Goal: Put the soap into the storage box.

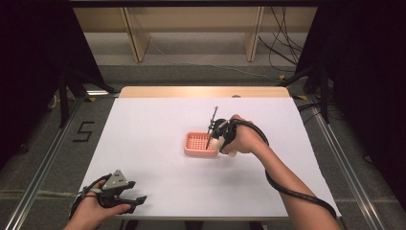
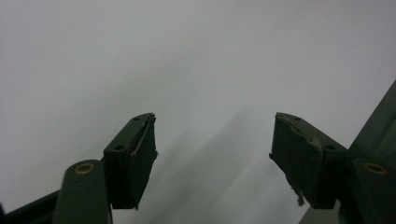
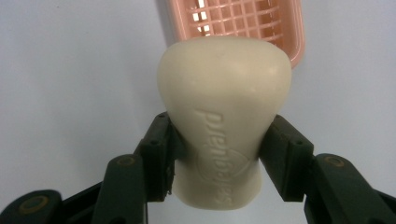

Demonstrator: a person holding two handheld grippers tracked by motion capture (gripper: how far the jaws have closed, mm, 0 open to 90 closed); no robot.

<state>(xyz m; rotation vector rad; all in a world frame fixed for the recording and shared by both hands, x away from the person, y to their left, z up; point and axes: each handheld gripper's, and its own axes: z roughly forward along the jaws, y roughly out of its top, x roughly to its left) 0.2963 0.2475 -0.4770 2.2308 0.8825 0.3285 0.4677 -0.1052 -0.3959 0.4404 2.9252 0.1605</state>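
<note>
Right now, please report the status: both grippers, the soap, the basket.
Right gripper shut on soap bar, just short of pink basket. Left gripper open, empty, resting at near table edge. Nothing in the way.

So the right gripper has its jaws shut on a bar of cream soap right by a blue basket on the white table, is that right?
Not quite: the basket is pink, not blue, as the right gripper view shows, and the high view too. The rest holds: the right gripper has its jaws shut on the cream soap, right by the basket on the white table.
</note>
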